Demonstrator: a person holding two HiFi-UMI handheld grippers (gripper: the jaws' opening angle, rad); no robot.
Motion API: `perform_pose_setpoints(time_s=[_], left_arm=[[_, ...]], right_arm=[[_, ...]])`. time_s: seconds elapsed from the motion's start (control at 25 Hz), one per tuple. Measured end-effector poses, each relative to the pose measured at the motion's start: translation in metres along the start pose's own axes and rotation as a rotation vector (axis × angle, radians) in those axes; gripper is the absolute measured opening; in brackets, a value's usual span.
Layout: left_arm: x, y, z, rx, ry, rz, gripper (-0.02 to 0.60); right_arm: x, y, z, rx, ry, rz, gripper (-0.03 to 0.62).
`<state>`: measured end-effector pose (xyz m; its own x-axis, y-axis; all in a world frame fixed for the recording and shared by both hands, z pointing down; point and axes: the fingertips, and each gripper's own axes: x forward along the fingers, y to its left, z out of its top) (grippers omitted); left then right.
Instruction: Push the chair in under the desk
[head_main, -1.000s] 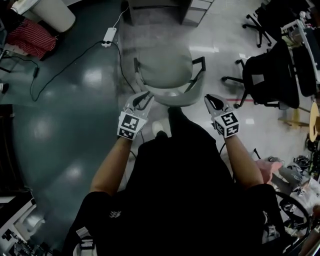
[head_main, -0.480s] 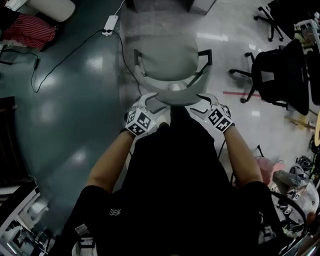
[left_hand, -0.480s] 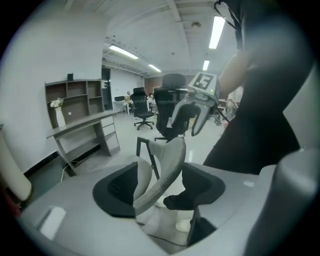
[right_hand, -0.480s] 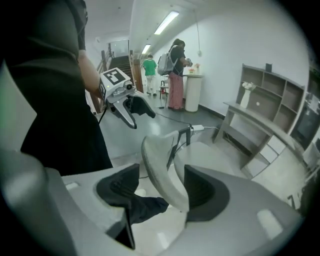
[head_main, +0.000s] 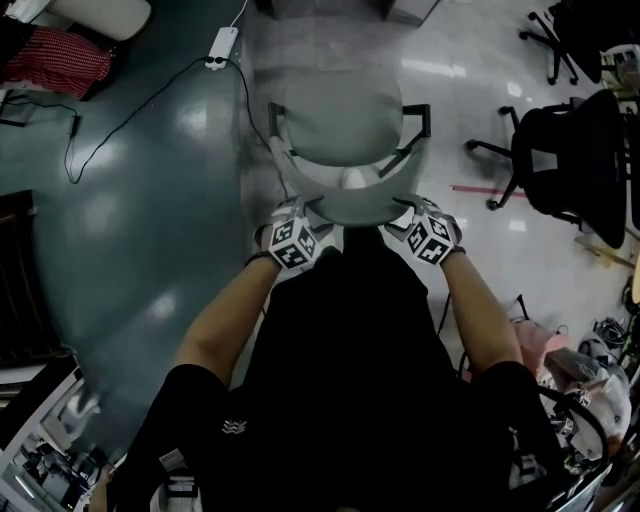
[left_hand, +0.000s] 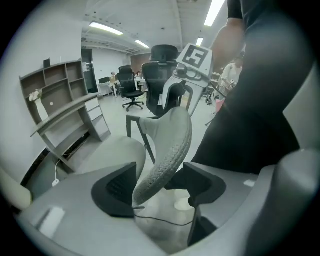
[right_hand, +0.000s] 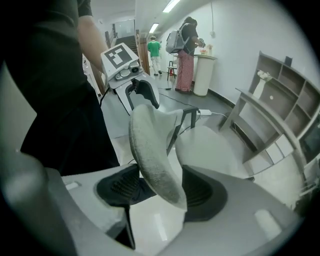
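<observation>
The grey chair's seat (head_main: 335, 120) faces away from me, and its curved backrest (head_main: 355, 205) is right in front of my body. My left gripper (head_main: 300, 212) sits over the backrest's left end and my right gripper (head_main: 405, 210) over its right end. In the left gripper view the backrest edge (left_hand: 167, 150) passes between the left gripper's (left_hand: 160, 187) open jaws, close to the left pad. In the right gripper view the backrest (right_hand: 150, 150) likewise runs between the right gripper's (right_hand: 157, 187) open jaws. Both pairs of jaws have just been opening. The grey desk with shelves (left_hand: 60, 115) stands beyond the chair.
A power strip with its cable (head_main: 220, 45) lies on the dark floor at the upper left, near a red cloth (head_main: 55, 60). Black office chairs (head_main: 570, 160) stand to the right. People (right_hand: 187, 50) stand by a white bin (right_hand: 202, 75) far off.
Both grippers have dropped from above the backrest onto its top edge, tilted further downward, and their jaws have opened around it. The chair has stayed about where it was.
</observation>
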<state>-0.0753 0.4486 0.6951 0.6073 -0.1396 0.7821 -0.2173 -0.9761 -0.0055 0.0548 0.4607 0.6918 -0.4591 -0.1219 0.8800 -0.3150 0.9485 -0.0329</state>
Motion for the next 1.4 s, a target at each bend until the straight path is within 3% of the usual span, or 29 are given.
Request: perform_pose_setpoints(time_s=[0.28,0.52,0.8,1.4], left_arm=[[0.025,0.001,-0.007,-0.036,0.089,-0.032,0.285],[0.039,0.001,-0.010,0.034,0.182,-0.037,0.267],[0.043,0.008,-0.012,0.086,0.216,-0.067,0.247],[0.045,0.053,-0.008,0.094,0.239,-0.058,0.221]], right_arm=[[0.017,0.000,0.002,-0.006,0.010,0.031,0.255],[0.024,0.007,-0.002,-0.109,0.041,0.022,0.182],[0.025,0.001,0.003,-0.103,0.030,0.021,0.178],[0.029,-0.037,0.022,-0.113,0.027,0.014,0.155]])
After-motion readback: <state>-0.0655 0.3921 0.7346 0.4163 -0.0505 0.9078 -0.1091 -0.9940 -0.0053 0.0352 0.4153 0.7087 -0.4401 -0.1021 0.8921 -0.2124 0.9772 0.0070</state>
